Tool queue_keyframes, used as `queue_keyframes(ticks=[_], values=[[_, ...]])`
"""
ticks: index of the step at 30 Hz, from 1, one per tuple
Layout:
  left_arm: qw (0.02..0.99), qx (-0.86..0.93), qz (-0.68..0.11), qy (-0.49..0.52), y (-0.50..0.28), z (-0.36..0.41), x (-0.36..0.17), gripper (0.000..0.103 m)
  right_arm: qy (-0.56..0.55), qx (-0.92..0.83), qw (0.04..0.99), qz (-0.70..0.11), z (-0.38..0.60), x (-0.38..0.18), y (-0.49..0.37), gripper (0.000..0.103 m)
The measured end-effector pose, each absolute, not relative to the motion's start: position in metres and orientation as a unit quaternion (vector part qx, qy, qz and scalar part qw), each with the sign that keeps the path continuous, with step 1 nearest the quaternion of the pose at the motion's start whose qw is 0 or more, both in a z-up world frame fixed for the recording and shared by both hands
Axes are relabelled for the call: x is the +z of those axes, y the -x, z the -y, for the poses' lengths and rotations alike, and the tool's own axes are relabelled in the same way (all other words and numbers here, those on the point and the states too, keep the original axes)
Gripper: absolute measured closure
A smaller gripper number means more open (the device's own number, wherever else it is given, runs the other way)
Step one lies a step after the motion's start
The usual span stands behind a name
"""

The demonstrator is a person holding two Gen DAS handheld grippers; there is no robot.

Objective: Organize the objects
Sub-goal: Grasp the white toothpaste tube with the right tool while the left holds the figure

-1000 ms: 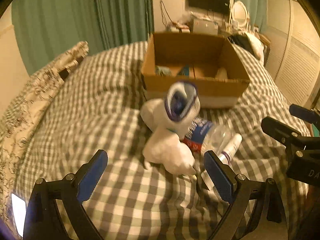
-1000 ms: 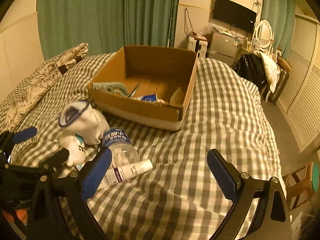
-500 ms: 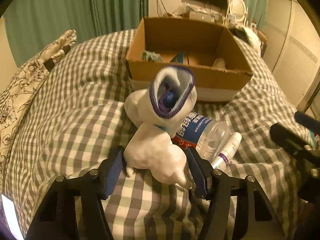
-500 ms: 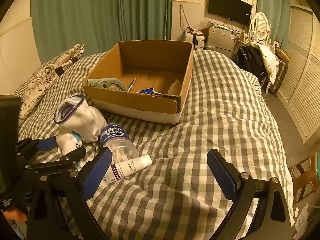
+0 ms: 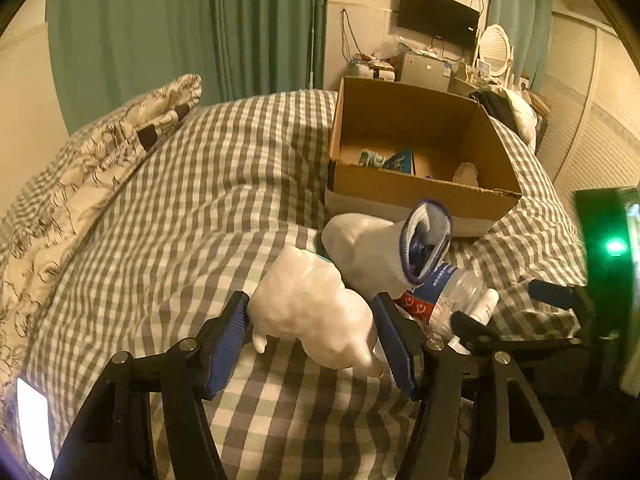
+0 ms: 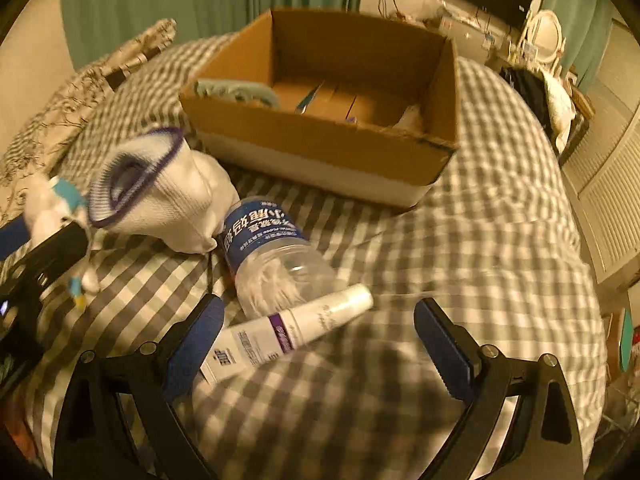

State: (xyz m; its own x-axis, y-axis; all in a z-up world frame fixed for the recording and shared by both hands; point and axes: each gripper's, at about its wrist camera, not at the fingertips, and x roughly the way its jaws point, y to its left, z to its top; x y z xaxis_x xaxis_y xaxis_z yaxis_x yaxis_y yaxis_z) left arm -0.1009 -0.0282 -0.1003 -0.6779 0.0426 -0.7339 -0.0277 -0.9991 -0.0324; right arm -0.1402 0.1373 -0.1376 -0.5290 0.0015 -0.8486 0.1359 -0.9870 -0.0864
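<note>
On the checked bed (image 5: 168, 208), the left gripper (image 5: 312, 334) has its jaws closed on a white soft toy (image 5: 312, 316), near a sock (image 5: 380, 252) before the far cardboard box (image 5: 420, 196), while the right gripper (image 6: 320, 340) hangs wide open, empty, over a tube (image 6: 292, 330) beside a bottle (image 6: 272, 256).

Both grippers are the same build. The left gripper (image 5: 312, 336) has matte black plastic arms in a forked, triangulated shape, with round silver screw heads near the knuckles. Its finger pads (image 5: 228, 340) are blue with ribbed, toothed faces. Same deal on the right gripper (image 6: 316, 344): black frame, silver screws, blue serrated pads (image 6: 444, 356). A bright white rectangle glows at the lower left of the left view.
</note>
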Motion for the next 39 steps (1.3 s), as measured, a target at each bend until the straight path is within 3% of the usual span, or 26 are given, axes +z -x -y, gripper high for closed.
queue_keyframes(ticks=[15, 18, 23, 26, 32, 39], values=[[0.037, 0.911, 0.052, 0.408, 0.099, 0.043, -0.108, 0.038, -0.538, -0.828, 0.023, -0.153, -0.11, -0.172, 0.14, 0.01], [0.038, 0.91, 0.06, 0.409, 0.097, 0.046, -0.109, 0.038, -0.557, -0.815, 0.038, -0.154, -0.103, -0.188, 0.144, 0.018], [0.038, 0.909, 0.069, 0.409, 0.093, 0.051, -0.108, 0.038, -0.548, -0.828, 0.035, -0.116, -0.121, -0.172, 0.139, 0.06], [0.037, 0.91, 0.066, 0.407, 0.091, 0.05, -0.107, 0.038, -0.534, -0.837, 0.029, -0.115, -0.131, -0.16, 0.131, 0.075], [0.036, 0.91, 0.067, 0.407, 0.081, 0.05, -0.103, 0.038, -0.497, -0.859, 0.016, -0.124, -0.15, -0.127, 0.113, 0.09], [0.039, 0.91, 0.066, 0.407, 0.067, 0.043, -0.094, 0.038, -0.452, -0.884, 0.044, -0.11, -0.157, -0.088, 0.089, 0.091]])
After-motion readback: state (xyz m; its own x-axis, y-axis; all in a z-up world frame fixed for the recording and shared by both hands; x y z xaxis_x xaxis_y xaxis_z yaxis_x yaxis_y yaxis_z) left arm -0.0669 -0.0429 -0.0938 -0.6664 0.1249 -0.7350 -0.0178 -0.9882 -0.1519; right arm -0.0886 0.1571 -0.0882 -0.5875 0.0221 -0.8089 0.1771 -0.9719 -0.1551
